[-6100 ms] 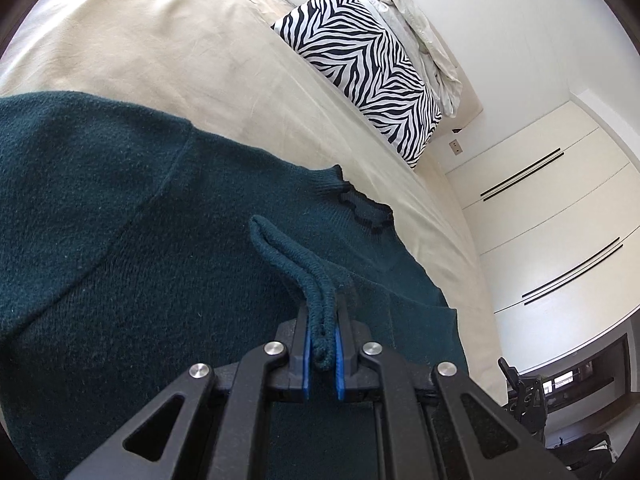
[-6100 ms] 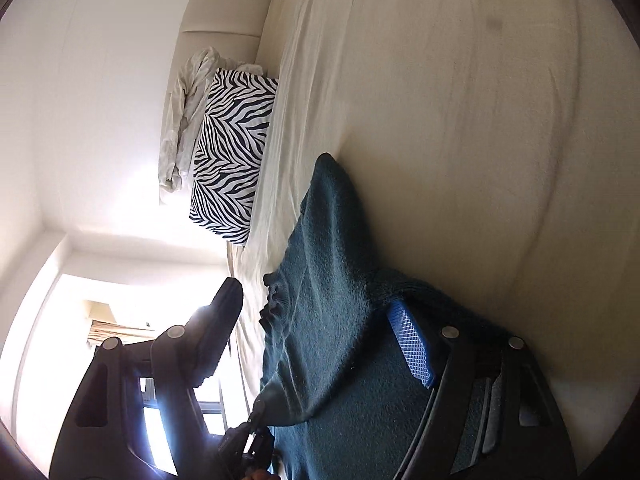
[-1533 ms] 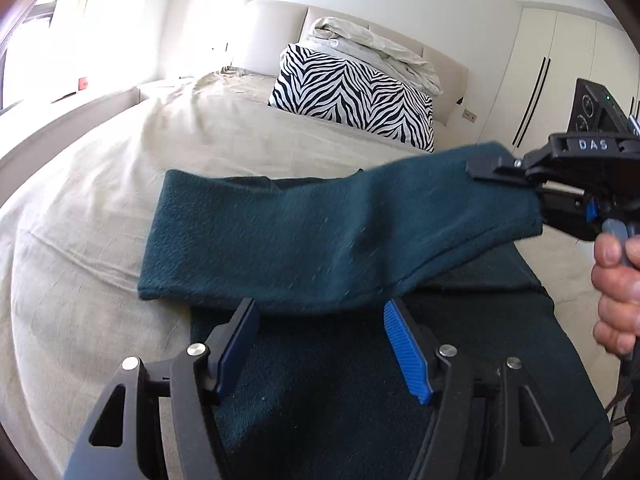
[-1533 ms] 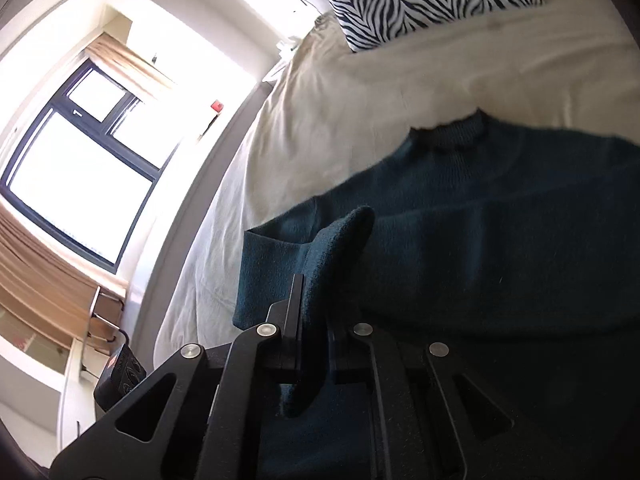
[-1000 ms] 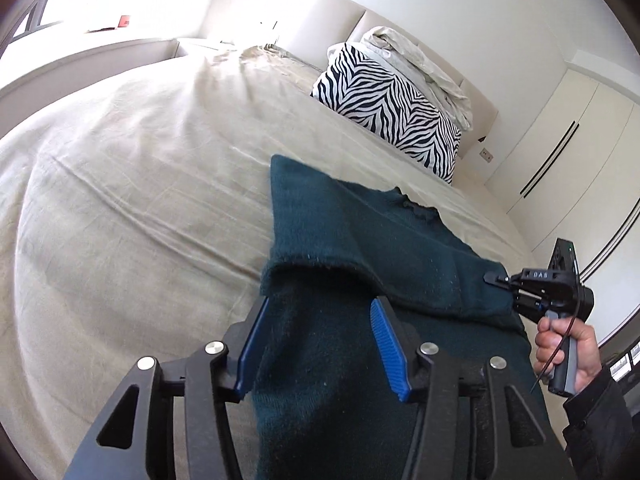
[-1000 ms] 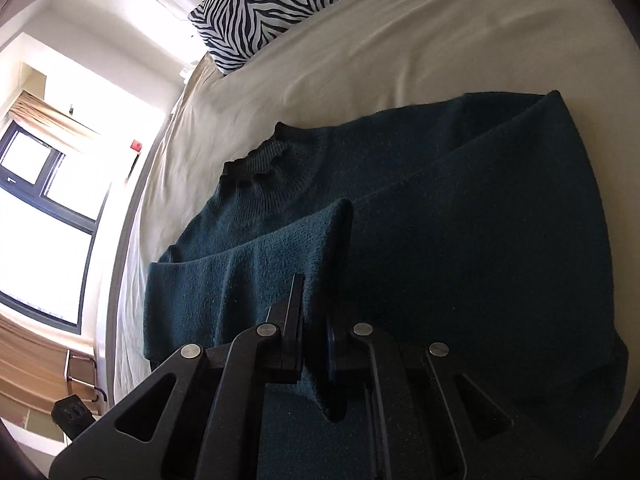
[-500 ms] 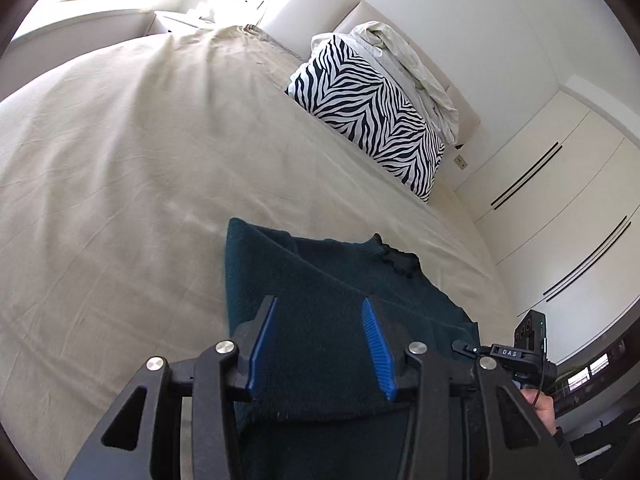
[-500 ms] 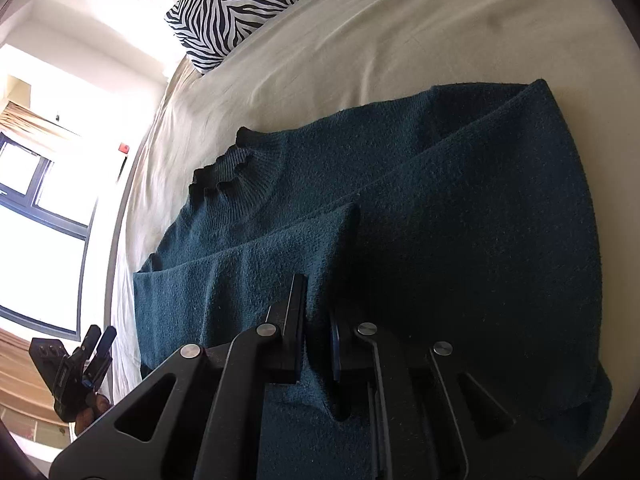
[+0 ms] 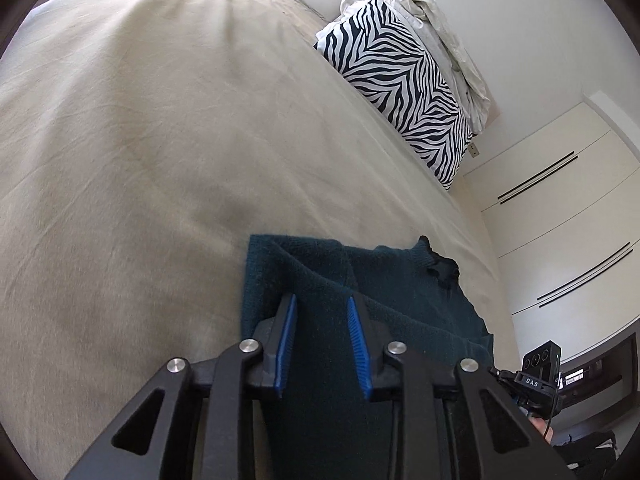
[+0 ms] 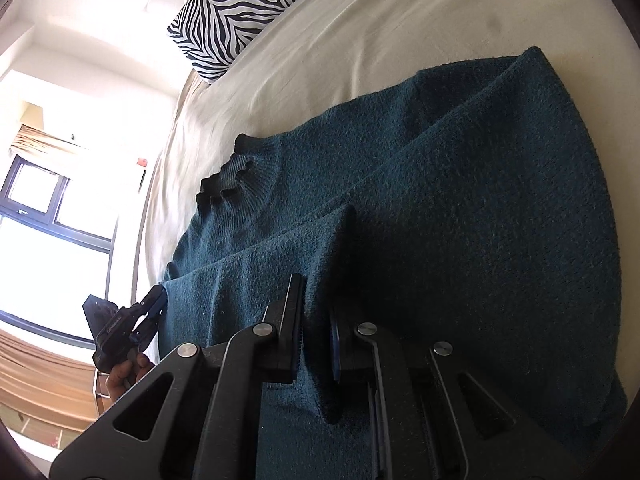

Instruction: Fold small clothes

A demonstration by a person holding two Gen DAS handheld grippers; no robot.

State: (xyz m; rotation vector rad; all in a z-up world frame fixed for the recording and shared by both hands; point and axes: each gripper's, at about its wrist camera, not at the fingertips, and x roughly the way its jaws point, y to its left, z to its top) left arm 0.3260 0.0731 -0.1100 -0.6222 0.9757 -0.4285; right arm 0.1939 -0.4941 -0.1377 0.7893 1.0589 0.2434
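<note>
A dark teal knit sweater (image 10: 460, 208) lies flat on the beige bed (image 9: 160, 140), with both sleeves folded across its body. In the left wrist view the sweater (image 9: 324, 276) lies under my left gripper (image 9: 322, 304), which is open over the folded left edge and holds nothing. My right gripper (image 10: 318, 300) has its jaws a little apart around the cuff end of the folded sleeve (image 10: 280, 256), whose tip hangs between the pads. The left gripper also shows in the right wrist view (image 10: 154, 304), at the sweater's left edge.
A zebra-print pillow (image 9: 400, 76) and a rumpled pale blanket (image 9: 448, 36) lie at the head of the bed. White wardrobe doors (image 9: 560, 216) stand to the right. A window (image 10: 52, 220) is on the left side.
My left gripper has come down close to the sweater's left edge and its jaws have narrowed. My right gripper has laid the sleeve across the body and loosened its jaws on the cuff.
</note>
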